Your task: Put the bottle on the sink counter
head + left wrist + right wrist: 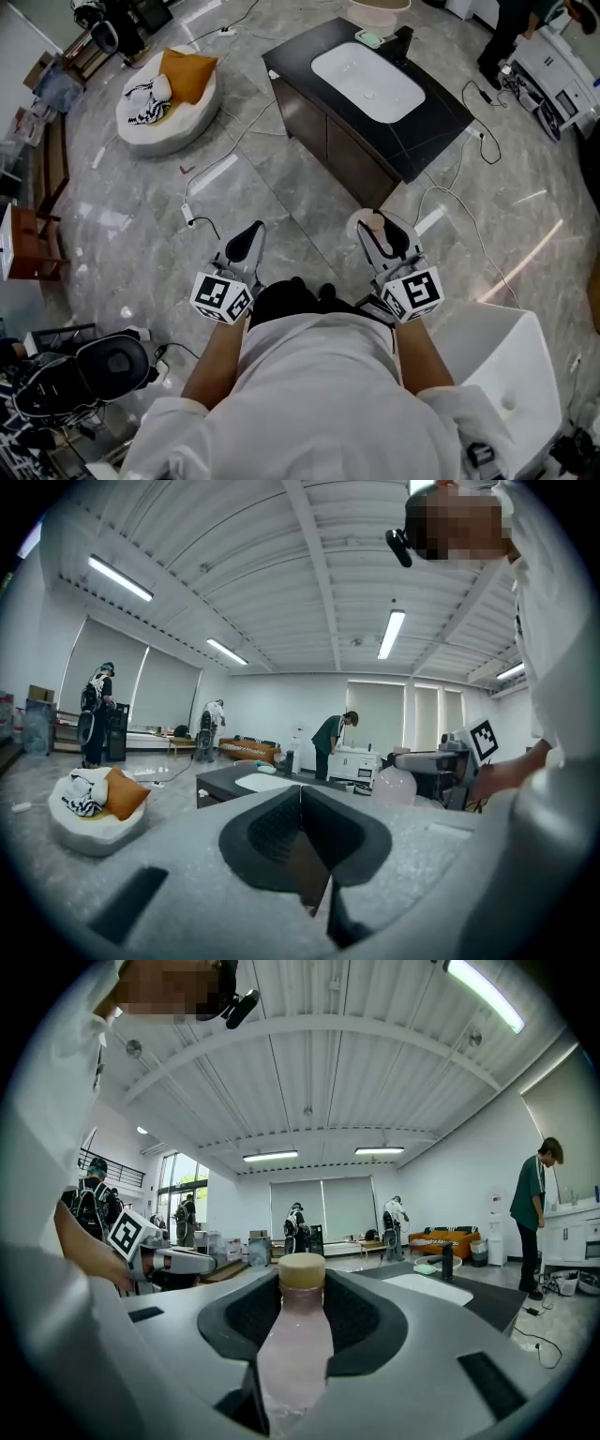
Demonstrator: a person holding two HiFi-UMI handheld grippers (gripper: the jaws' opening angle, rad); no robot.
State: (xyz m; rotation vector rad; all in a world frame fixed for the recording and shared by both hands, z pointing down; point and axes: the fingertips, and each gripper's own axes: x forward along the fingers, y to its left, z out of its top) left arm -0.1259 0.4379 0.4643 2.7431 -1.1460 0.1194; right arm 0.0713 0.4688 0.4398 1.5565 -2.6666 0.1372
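Observation:
A pale pink bottle (295, 1335) with a tan cap sits lengthwise between the jaws of my right gripper (298, 1330), which is shut on it. In the head view the bottle's cap end (372, 223) shows at the tip of the right gripper (381, 234), held at waist height over the floor. My left gripper (247, 242) is beside it, shut, with nothing between its jaws (305, 855). The sink counter (441, 117) is a dark cabinet with a white basin (367, 82), a black tap (403, 42) and a green soap dish (368, 38), standing ahead across the marble floor.
A round white floor cushion (167, 108) with an orange pillow lies ahead left. Cables (450, 202) run over the floor near the counter. A white box (506, 375) stands at my right, a black chair (108, 361) at my left. Other people stand in the room (333, 742).

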